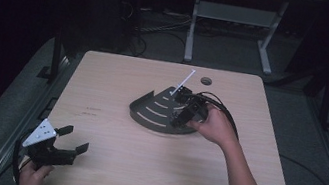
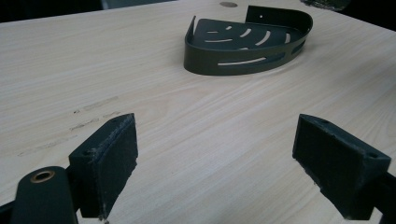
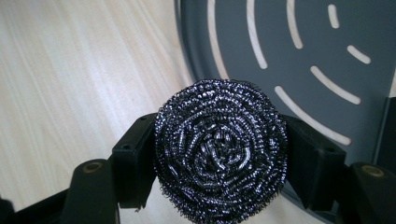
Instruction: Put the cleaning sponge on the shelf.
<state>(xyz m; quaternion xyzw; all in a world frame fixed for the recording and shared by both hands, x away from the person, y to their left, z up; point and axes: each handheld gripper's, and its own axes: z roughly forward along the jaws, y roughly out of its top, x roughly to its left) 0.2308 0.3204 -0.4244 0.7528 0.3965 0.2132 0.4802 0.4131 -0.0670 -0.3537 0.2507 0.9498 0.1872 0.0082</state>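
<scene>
A dark quarter-round slotted tray (image 1: 149,112) lies at the middle of the wooden table and appears again as the tray (image 2: 243,63) in the left gripper view. My right gripper (image 1: 178,121) hangs over the tray's right part. In the right gripper view the right gripper (image 3: 224,156) is shut on a round steel-wool scourer (image 3: 220,149), with the tray's slotted floor (image 3: 280,32) just beyond it. My left gripper (image 1: 76,139) rests near the table's front left corner, and the left gripper (image 2: 215,158) stands open over bare wood with nothing between its pads.
A thin white stick (image 1: 184,81) slants up from the tray's back edge. A round cable hole (image 1: 206,81) sits in the table behind the tray. Table legs and cables stand on the dark floor beyond the far edge.
</scene>
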